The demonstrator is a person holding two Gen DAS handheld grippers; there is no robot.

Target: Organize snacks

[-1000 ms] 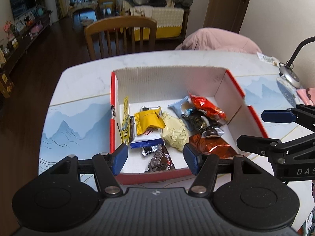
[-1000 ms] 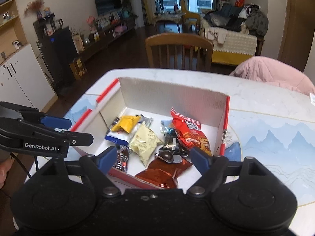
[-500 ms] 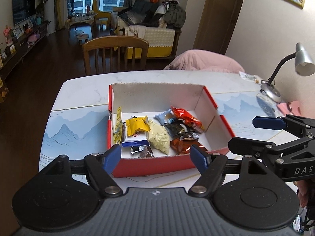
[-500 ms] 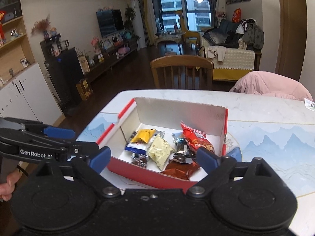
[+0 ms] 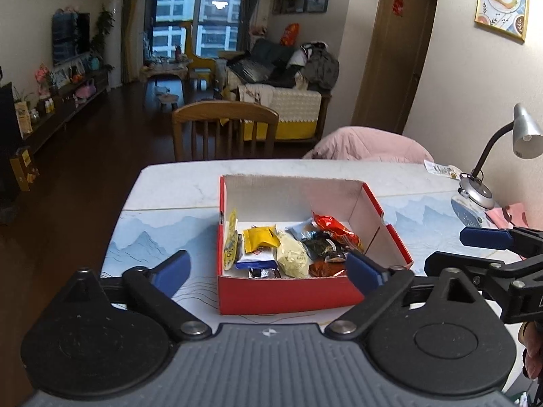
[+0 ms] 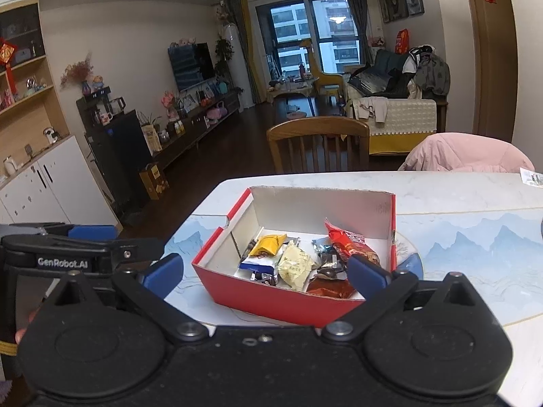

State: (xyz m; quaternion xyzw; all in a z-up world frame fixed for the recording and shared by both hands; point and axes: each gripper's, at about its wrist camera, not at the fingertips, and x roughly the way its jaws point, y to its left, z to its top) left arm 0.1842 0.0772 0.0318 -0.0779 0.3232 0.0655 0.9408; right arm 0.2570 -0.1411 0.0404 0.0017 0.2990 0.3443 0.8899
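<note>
Snacks [image 5: 292, 247] seen piled in red box [image 5: 288, 293] (seemingly all); left gripper [image 5: 268, 269] and right gripper [image 6: 264, 269] held spread, empty.

Both tools are black plastic with blue-padded jaws, silver pivot screws and round embossed discs. The left gripper [image 5: 268, 269] has a ribbed grey housing at six o'clock; the right gripper [image 6: 264, 271] is speckled black. White "GenRobot.AI" lettering marks the left one's side at nine o'clock.
</note>
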